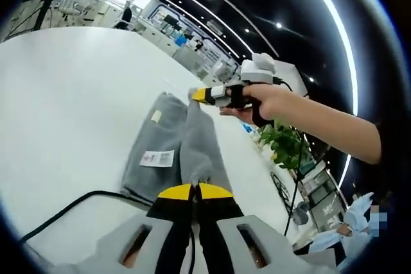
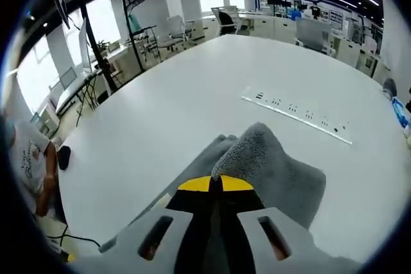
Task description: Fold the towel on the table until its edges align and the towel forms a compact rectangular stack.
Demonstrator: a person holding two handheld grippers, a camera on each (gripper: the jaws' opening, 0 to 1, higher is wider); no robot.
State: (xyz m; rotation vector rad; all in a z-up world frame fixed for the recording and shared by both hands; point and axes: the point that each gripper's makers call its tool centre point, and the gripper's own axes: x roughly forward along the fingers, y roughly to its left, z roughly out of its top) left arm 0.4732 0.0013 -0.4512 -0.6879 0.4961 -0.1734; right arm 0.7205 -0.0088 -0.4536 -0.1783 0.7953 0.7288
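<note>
Currently both grippers, left gripper (image 1: 192,190) and right gripper (image 2: 215,184), are clenched on the grey towel (image 1: 160,149), lifted partly off the white surface (image 1: 70,94). Black cable (image 1: 70,206) and power strip (image 2: 295,115) lie nearby.

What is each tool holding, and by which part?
Both grip the grey towel: the left tool pinches its near edge, the right tool its far corner, lifted.

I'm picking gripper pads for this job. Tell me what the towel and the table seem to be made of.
Towel: soft grey cloth, probably terry or microfibre; the nap looks fuzzy and it drapes in limp folds, with a sewn label.
Table: hard, smooth white surface, perhaps laminate; it shows a faint sheen, and the exact material is uncertain.
</note>
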